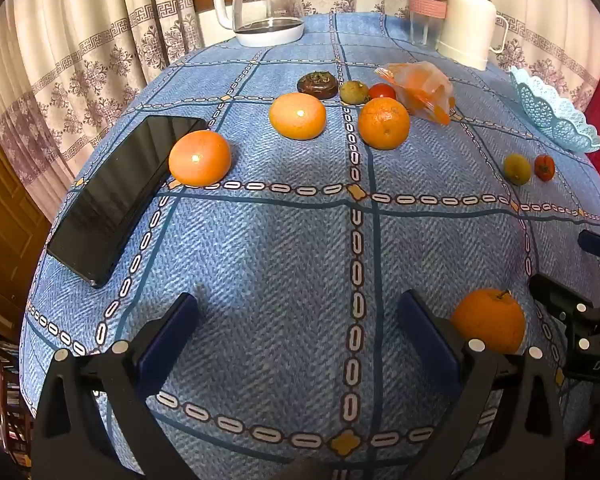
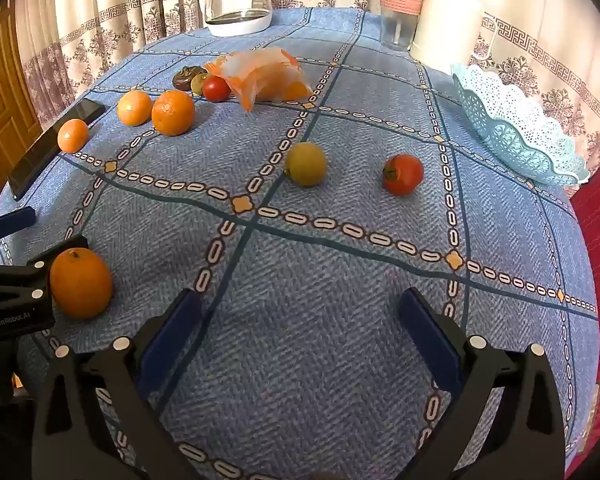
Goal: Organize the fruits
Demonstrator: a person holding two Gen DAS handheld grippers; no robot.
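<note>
Hovering over the tablecloth (image 1: 284,264), both hand-held grippers (image 1: 298,334) (image 2: 300,334) gape wide, empty.

Oranges: we count four (image 1: 199,157) (image 1: 297,115) (image 1: 383,123) (image 1: 489,320)
Red tomatoes: we count two (image 2: 403,174) (image 2: 216,88)
Green fruits: we count two (image 2: 306,163) (image 1: 354,92)
Dark fruit: one (image 1: 317,85)
Baskets: one, far right (image 2: 512,128)
Bags: one (image 2: 260,74)
Phones: one (image 1: 116,196)
Jugs: one (image 1: 266,4)

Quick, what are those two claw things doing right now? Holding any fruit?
Left gripper: open, holding nothing.
Right gripper: open, holding nothing.
</note>
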